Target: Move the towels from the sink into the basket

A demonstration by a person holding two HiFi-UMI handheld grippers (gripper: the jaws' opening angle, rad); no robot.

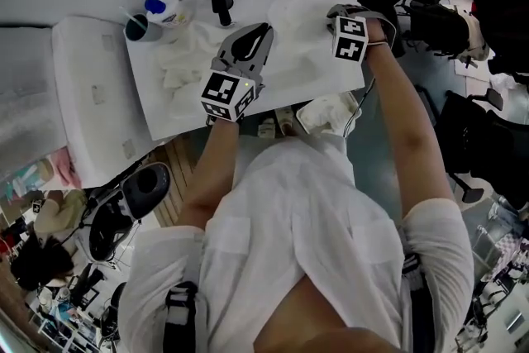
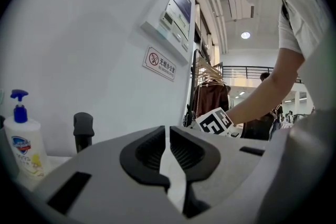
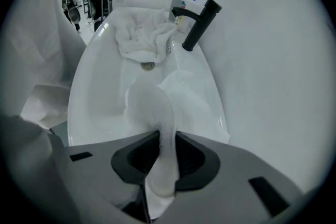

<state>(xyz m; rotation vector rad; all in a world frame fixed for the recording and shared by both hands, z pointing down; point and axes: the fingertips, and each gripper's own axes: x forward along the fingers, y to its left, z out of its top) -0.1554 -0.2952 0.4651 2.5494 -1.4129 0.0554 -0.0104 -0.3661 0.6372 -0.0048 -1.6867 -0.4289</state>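
A white towel (image 3: pixel 157 107) hangs out of my right gripper (image 3: pixel 160 139), which is shut on it and points steeply down over the right end of the white sink (image 3: pixel 100 92). In the head view this gripper (image 1: pixel 337 14) holds the towel (image 1: pixel 310 0) above the sink's rim (image 1: pixel 248 116). A second crumpled white towel (image 3: pixel 139 36) lies at the sink's far end by the black faucet (image 3: pixel 199 23), also seen from the head (image 1: pixel 183 58). My left gripper (image 1: pixel 261 34) hovers level over the sink's middle. Its jaws (image 2: pixel 168 136) are shut, nothing sticking out past them.
A soap bottle (image 2: pixel 22 139) and a cup (image 1: pixel 137 29) stand by the faucet (image 1: pixel 219 0). A white cloth heap (image 1: pixel 324 112) lies below the sink's front edge; I cannot tell what holds it. A white appliance (image 1: pixel 83 95) stands left, dark equipment (image 1: pixel 438 12) right.
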